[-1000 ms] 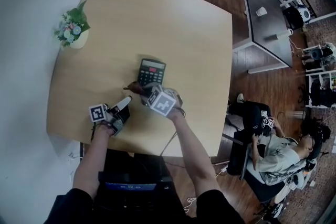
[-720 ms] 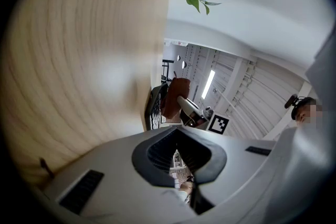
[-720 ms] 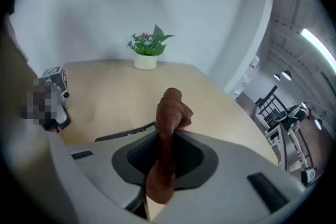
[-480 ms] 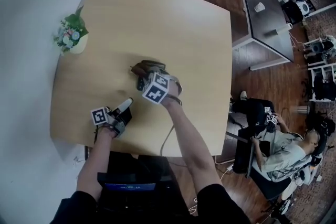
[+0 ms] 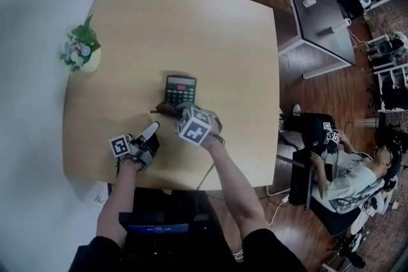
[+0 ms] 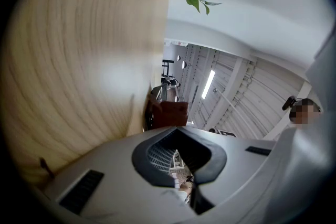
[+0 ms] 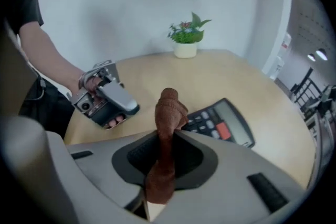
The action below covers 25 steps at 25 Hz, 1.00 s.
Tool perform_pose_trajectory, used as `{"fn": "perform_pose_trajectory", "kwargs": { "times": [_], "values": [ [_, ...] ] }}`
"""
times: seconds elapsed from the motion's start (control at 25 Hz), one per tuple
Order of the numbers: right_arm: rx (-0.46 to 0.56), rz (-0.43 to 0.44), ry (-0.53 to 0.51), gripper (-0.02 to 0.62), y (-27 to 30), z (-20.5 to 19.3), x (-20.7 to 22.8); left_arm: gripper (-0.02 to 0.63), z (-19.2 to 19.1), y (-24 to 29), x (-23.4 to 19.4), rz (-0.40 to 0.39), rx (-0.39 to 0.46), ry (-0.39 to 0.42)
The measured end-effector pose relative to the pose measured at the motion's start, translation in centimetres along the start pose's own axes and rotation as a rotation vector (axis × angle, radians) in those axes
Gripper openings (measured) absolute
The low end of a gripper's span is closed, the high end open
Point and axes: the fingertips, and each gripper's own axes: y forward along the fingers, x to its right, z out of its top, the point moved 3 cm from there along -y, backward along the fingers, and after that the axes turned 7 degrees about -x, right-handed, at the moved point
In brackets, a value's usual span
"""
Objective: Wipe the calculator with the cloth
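A black calculator (image 5: pixel 180 90) with a red patch under its display lies flat near the middle of the round wooden table (image 5: pixel 210 28). My right gripper (image 5: pixel 174 113) is shut on a brown cloth (image 5: pixel 164 109), which hangs at the calculator's near edge. In the right gripper view the cloth (image 7: pixel 168 110) stands bunched between the jaws of the right gripper (image 7: pixel 167 136), with the calculator (image 7: pixel 223 122) just beyond to the right. My left gripper (image 5: pixel 150 131) rests shut and empty on the table, left of the cloth. The left gripper (image 6: pixel 176 134) looks along the tabletop (image 6: pixel 79 60).
A small potted plant (image 5: pixel 80 51) stands at the table's left edge, also visible as the plant (image 7: pixel 187 35) at the far rim. A dark desk (image 5: pixel 312 3) and a seated person (image 5: pixel 344 169) are to the right of the table.
My right gripper swept the cloth forward over the calculator, then drew it back to the near edge, uncovering the keys again. The left gripper has not moved.
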Motion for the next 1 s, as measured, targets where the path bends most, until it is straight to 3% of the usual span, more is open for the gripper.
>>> {"fn": "perform_pose_trajectory", "kwargs": {
  "times": [0.2,0.28,0.48,0.76,0.88,1.0],
  "values": [
    [0.036,-0.375,0.006,0.064,-4.0,0.3,10.6,0.003,0.0,0.1,0.1,-0.002,0.002,0.000],
    [0.004,-0.436,-0.064,0.064,-3.7,-0.1,12.8,0.003,0.0,0.1,0.2,-0.004,0.003,-0.002],
    [-0.093,-0.294,-0.247,0.063,0.2,-1.7,9.6,0.003,-0.1,-0.1,-0.1,0.006,0.000,-0.002],
    [-0.111,-0.145,-0.337,0.063,1.1,-3.5,2.4,0.003,0.1,0.0,0.1,0.002,0.003,-0.004],
    [-0.134,-0.038,-0.374,0.063,1.1,-4.9,-0.5,0.003,0.1,0.0,0.1,0.001,0.002,0.001],
    [-0.100,0.014,-0.336,0.064,0.1,-5.5,-0.8,0.003,0.0,0.1,0.1,0.003,0.002,-0.006]
  ]
}}
